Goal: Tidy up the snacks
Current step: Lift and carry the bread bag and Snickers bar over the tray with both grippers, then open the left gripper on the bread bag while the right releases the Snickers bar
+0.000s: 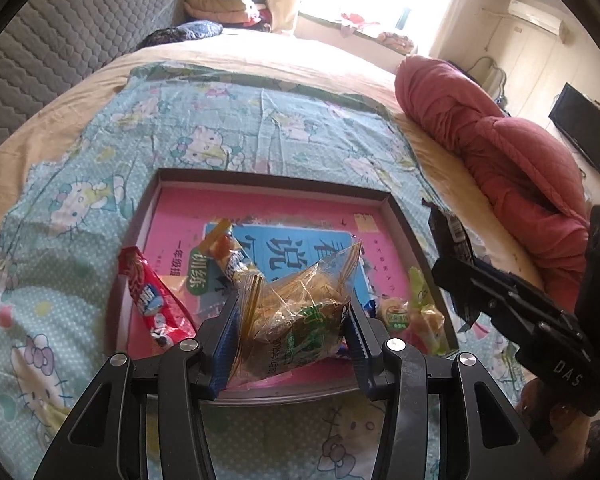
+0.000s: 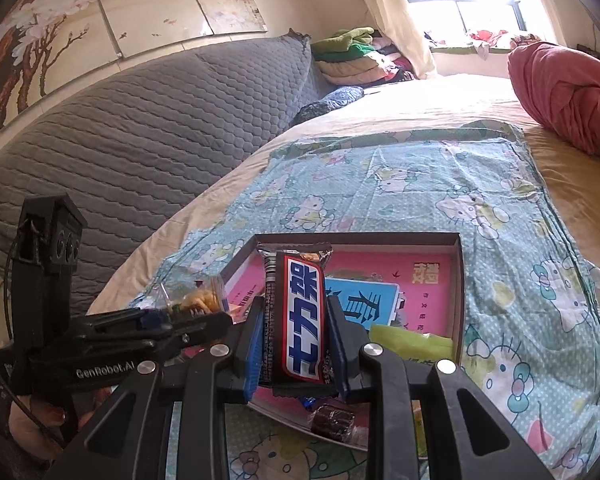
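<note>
Left wrist view is showing the left claw (image 1: 290, 336) at lower centre of the frame, its blue-padded fingers (image 1: 225, 344) pressing in on both sides of a clear bag of snacks (image 1: 300, 304) and holding it above the shallow tray (image 1: 268, 178). A pink book (image 1: 308, 208) is lying on the tray floor. A red packet (image 1: 150, 296) is leaning over the tray's left rim, a yellow-and-blue packet (image 1: 228, 254) is lying just behind the bag, and a green-labelled pastry (image 1: 410, 312) is sitting at the tray's right side. The tray is resting on a cartoon-cat cloth (image 1: 220, 132) spread over the bed.

Right wrist view is showing the right claw (image 2: 296, 344) at lower centre, closing narrowly on a chocolate bar (image 2: 302, 312) standing upright over the near edge of the tray (image 2: 458, 280). A small dark wrapped sweet (image 2: 332, 422) is lying below the bar. A rolled red quilt (image 2: 564, 92) is sitting at upper right.
</note>
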Tool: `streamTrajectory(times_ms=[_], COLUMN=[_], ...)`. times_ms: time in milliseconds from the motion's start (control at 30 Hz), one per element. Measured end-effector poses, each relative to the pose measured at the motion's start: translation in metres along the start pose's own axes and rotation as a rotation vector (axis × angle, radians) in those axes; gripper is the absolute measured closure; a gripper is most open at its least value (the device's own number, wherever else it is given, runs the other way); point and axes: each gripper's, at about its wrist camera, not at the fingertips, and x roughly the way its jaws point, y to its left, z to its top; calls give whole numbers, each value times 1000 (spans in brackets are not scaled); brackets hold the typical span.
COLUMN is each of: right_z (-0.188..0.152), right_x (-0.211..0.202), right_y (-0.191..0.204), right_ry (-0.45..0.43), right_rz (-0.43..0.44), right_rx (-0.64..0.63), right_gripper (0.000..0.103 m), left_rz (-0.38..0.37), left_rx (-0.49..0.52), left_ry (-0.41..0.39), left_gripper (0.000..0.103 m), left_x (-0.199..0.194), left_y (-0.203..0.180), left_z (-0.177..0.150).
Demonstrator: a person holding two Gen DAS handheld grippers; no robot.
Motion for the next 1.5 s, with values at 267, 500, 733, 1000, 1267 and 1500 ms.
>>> streamTrajectory(times_ms=[267, 500, 733, 1000, 1267, 1500], right_z=[0, -1, -4, -15, -25, -22], right_x=[8, 13, 19, 40, 51, 46], right_y=[-7, -9, -8, -6, -4, -7], right_ry=[12, 29, 57, 142, 193, 176], right_rz=[-16, -23, -30, -60, -80, -77], right_rx=[12, 15, 10, -19, -36, -14], right_gripper=[74, 74, 74, 74, 74, 73], left_rz=[4, 14, 21, 25, 25, 8], left_rx=[24, 40, 45, 41, 43, 26], left_ry=[22, 43, 51, 67, 68, 75], left_gripper=[53, 53, 53, 53, 53, 49], left_x=[12, 18, 21, 27, 28, 28], left_y=[-6, -7, -7, -5, -6, -4], left_z=[-7, -13, -17, -21, -22, -20])
